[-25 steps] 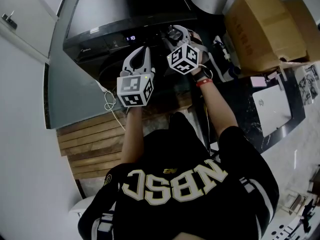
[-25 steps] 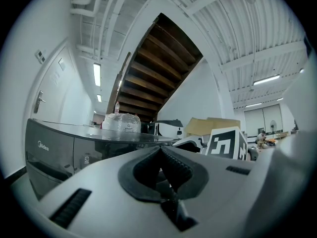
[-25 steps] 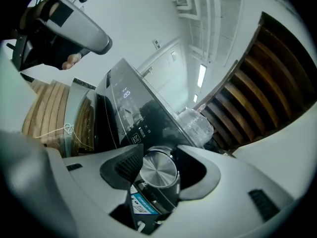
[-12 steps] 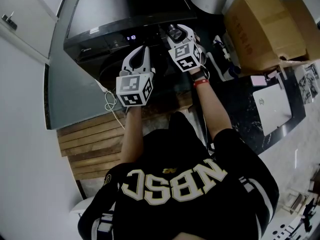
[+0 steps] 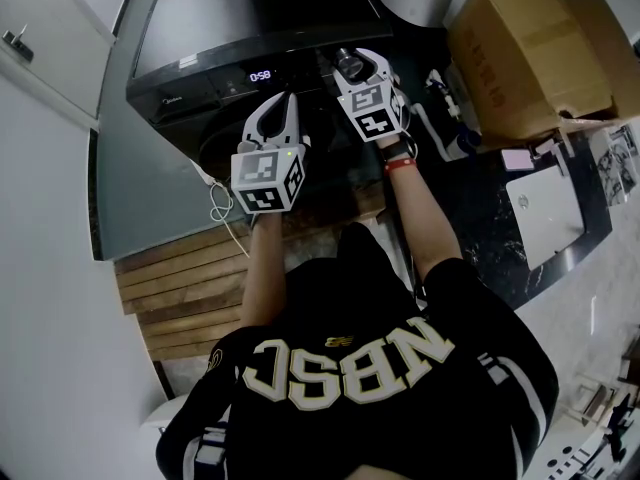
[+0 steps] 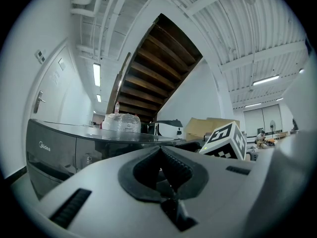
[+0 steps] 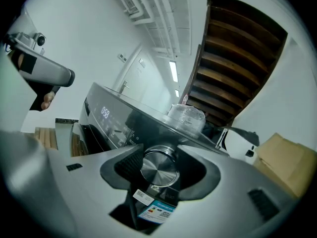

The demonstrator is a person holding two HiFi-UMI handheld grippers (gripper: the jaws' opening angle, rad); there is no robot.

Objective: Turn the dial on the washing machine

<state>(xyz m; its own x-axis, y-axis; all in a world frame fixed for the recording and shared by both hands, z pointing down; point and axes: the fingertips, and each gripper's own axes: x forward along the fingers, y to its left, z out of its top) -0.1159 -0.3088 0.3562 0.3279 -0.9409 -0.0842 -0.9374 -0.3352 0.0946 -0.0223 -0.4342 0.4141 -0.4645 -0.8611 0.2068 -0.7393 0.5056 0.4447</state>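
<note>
My right tool [image 7: 159, 163] pinches the dial [image 7: 157, 170], and the brushed metal knob sits squarely between the two dark pads. My left tool [image 6: 160, 151] hangs off to the left, jaws pressed together on nothing. The dial sits on the dark front panel of the washing machine [image 7: 106, 133], right of the lit display [image 7: 105, 112]. Up top, a plastic-wrapped bundle [image 7: 187, 117].
</note>
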